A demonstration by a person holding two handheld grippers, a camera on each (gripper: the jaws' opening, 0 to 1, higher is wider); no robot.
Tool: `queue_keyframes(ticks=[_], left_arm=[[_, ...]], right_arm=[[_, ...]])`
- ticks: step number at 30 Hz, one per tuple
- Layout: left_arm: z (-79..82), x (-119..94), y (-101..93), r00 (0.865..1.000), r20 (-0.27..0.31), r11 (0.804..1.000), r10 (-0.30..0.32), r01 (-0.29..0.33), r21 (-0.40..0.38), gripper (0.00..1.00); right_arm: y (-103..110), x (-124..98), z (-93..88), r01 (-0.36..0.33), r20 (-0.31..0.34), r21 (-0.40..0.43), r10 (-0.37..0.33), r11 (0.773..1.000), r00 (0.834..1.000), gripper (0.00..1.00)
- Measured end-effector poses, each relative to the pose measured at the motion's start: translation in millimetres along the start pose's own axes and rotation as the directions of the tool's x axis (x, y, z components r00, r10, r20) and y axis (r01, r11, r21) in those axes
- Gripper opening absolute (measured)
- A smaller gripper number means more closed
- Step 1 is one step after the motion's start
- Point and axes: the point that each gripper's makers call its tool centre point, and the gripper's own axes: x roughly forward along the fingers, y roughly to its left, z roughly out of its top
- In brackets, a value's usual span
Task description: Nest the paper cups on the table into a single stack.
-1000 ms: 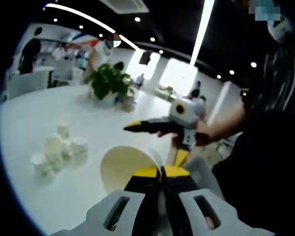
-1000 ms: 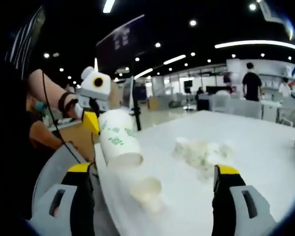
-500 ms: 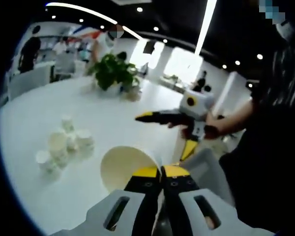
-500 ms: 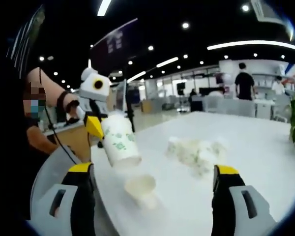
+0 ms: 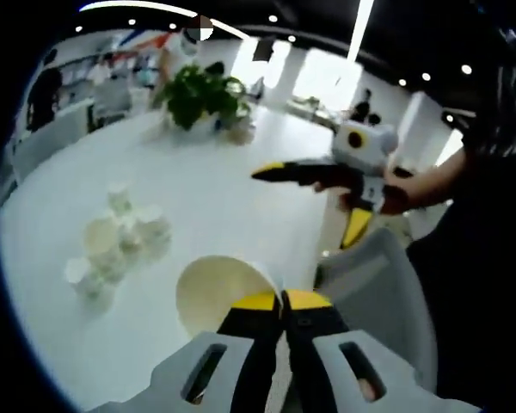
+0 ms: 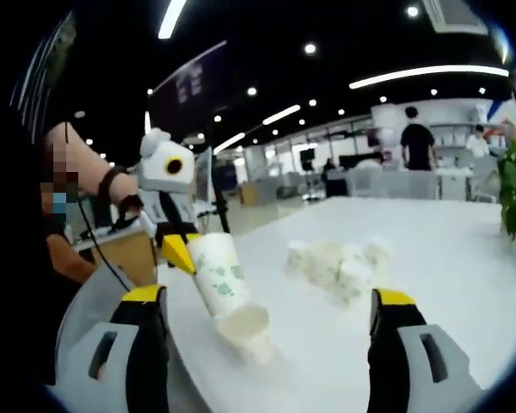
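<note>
White paper cup [image 6: 219, 277] with green print sits pinched by its rim in the left tool [image 5: 281, 301], whose jaws press together on it; in the right gripper view it tilts down, its base at the mouth of a lone cup [image 6: 243, 328] near the surface [image 5: 215, 202] edge. The right tool [image 6: 267, 301] is spread wide and holds nothing, and farther off a cluster of cups [image 5: 120, 241] sits on the surface, short of a potted plant [image 5: 202, 95].

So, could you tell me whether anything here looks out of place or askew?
Mostly tidy. The loose cups sit in a jumbled cluster mid-table, some apparently tipped. The left gripper holds a printed cup tilted steeply, mouth down over a cup on the table. No spill or damage visible.
</note>
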Motion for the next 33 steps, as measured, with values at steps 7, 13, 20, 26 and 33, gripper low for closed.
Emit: queue_keyframes(ticks=[7,13,20,26,33], left_arm=[[-4.1,10,4.8,0.999,-0.051,0.999,0.014,-0.012,0.038,0.00],[-9.0,16,5.5,0.996,-0.092,0.999,0.014,-0.009,0.048,0.00],[-16.0,20,11.4,0.989,-0.139,0.997,0.041,-0.031,0.067,0.00],[-22.4,27,12.1,0.981,-0.187,0.995,0.053,-0.036,0.090,0.00],[-35.0,34,14.1,0.967,-0.247,0.988,0.068,-0.031,0.151,0.00]], right_arm=[[-2,-3,1.8,0.015,0.016,0.014,-0.016,1.000,1.000,0.94],[-5,-6,-1.2,0.025,0.025,0.026,-0.026,0.999,0.999,0.94],[-5,-10,-1.1,0.030,0.031,0.038,-0.032,0.999,0.999,0.93],[-5,-12,-5.1,0.031,0.031,0.054,-0.033,0.998,0.999,0.92],[-4,-9,-5.2,0.035,0.041,0.060,-0.037,0.998,0.998,0.92]])
